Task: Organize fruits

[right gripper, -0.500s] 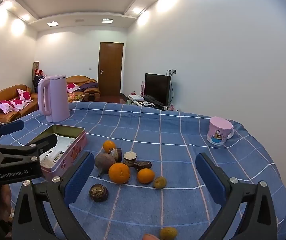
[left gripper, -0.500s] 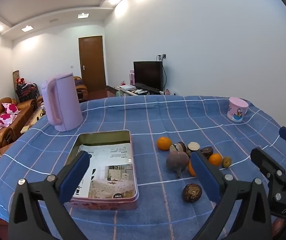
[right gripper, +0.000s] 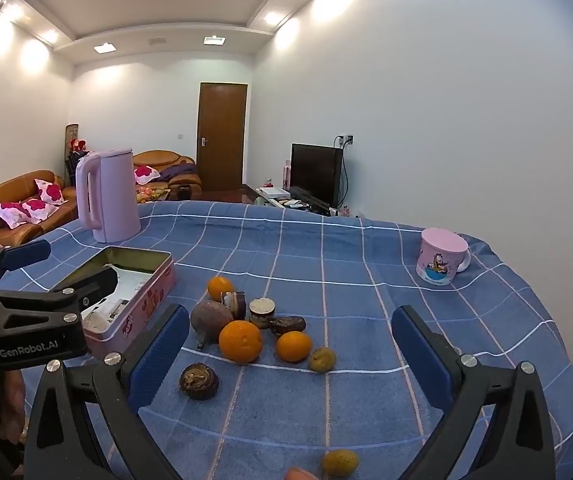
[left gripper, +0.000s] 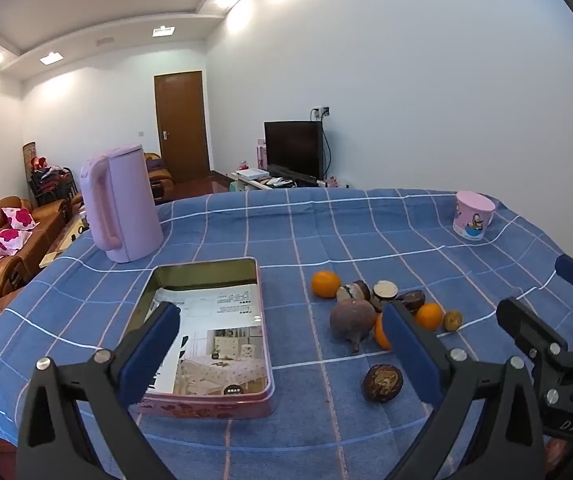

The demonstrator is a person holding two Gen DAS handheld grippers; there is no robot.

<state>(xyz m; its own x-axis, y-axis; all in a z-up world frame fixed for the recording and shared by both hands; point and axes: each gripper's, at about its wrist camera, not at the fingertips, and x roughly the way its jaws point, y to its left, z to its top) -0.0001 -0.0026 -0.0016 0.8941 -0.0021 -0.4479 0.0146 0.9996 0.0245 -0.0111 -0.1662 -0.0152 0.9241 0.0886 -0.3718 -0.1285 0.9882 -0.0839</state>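
Orange tangerines (right gripper: 240,341), a purple beet (right gripper: 210,317), cut dark fruit pieces (right gripper: 261,311) and a brown passion fruit (right gripper: 199,381) lie clustered on the blue checked tabletop (right gripper: 326,256), just right of an open pink tin (left gripper: 210,332) holding a printed leaflet. Both the left tongs (left gripper: 282,344) and the right tongs (right gripper: 290,354) hover spread wide, gripping nothing. A lilac kettle (left gripper: 120,208) stands beyond the tin, a pink mug (right gripper: 442,256) well apart at the far right.
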